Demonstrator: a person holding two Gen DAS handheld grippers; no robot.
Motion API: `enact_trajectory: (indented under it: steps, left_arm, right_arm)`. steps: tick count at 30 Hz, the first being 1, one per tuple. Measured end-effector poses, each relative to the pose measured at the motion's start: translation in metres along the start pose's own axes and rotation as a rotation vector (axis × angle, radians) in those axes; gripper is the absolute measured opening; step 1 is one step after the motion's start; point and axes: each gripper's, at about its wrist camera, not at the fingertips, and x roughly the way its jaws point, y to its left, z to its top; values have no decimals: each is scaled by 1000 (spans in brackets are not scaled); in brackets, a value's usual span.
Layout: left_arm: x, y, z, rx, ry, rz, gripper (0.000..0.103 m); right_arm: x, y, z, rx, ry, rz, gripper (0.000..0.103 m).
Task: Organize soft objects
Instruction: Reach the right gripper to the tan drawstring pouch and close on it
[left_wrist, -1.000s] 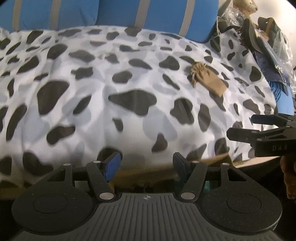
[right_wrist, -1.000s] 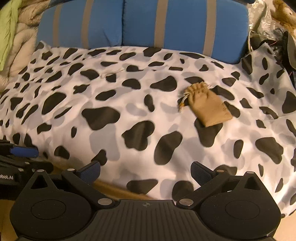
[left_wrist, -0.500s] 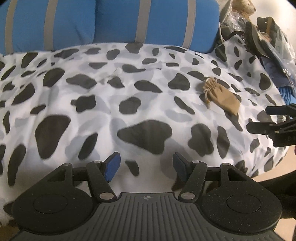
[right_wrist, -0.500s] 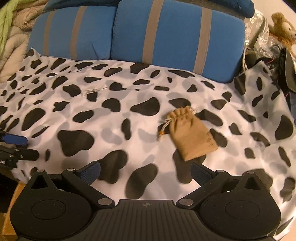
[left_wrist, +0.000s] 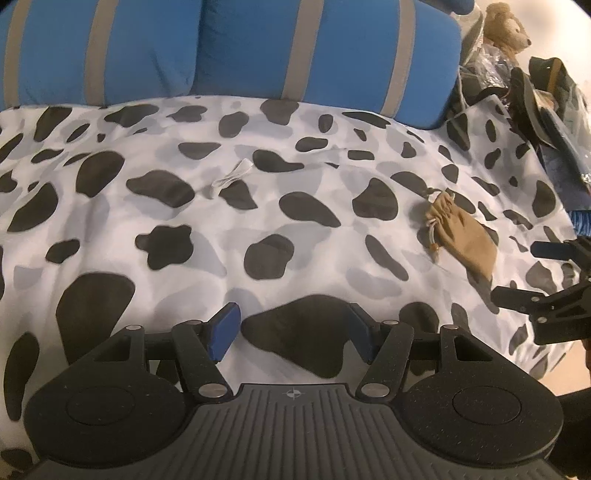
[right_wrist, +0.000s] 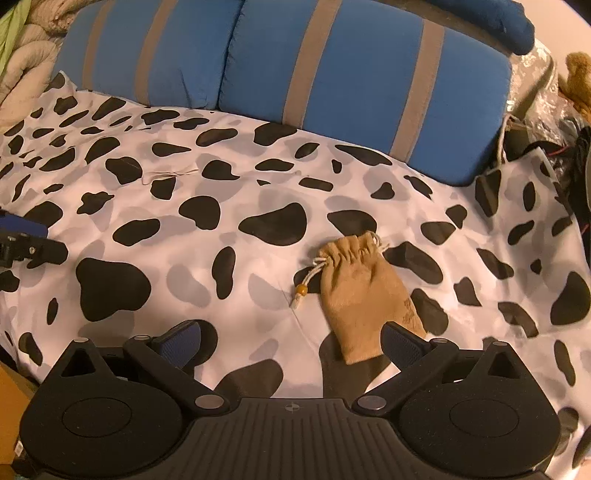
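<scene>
A tan drawstring pouch lies flat on the cow-print cover; it also shows in the left wrist view at the right. My right gripper is open and empty, its right finger beside the pouch's near end. A small white cloth strip lies further back on the cover, and shows faintly in the right wrist view. My left gripper is open and empty, low over the cover's front part.
Two blue cushions with tan stripes stand along the back. A teddy bear and a pile of dark bags and clothes sit at the right. Beige and green blankets lie at the left.
Both grippers have moved forward over the cover. The pouch now lies close in front of my right gripper, partly between its fingers. Both stay open.
</scene>
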Motion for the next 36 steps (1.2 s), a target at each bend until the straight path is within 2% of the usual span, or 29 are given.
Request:
enact_trajectory:
  steps: [6, 8, 11, 14, 24, 27, 31, 35, 36]
  left_arm:
    - [3, -3, 8, 35, -9, 5, 62]
    - [6, -2, 10, 28, 0, 1, 62]
    - [8, -2, 11, 28, 13, -7, 62]
    - [7, -3, 11, 34, 15, -10, 62]
    - [6, -8, 13, 40, 23, -32, 62]
    - [8, -9, 13, 41, 31, -35, 62]
    - [8, -10, 13, 42, 33, -43, 62]
    - [9, -9, 13, 38, 36, -40, 62]
    - [9, -8, 13, 36, 38, -40, 62]
  right_arm:
    - [14, -1, 5, -47, 1, -25, 102]
    - [19, -2, 7, -56, 10, -37, 97]
    - [28, -2, 10, -71, 20, -53, 96]
    - [37, -3, 12, -83, 36, -68, 91]
    - [78, -4, 7, -210, 107, -201, 78]
    - [93, 0, 1, -274, 140, -236, 77]
    - [105, 6, -5, -331, 125, -271, 71]
    - [109, 8, 1, -341, 117, -314, 50]
    - [111, 8, 1, -348, 117, -323, 49]
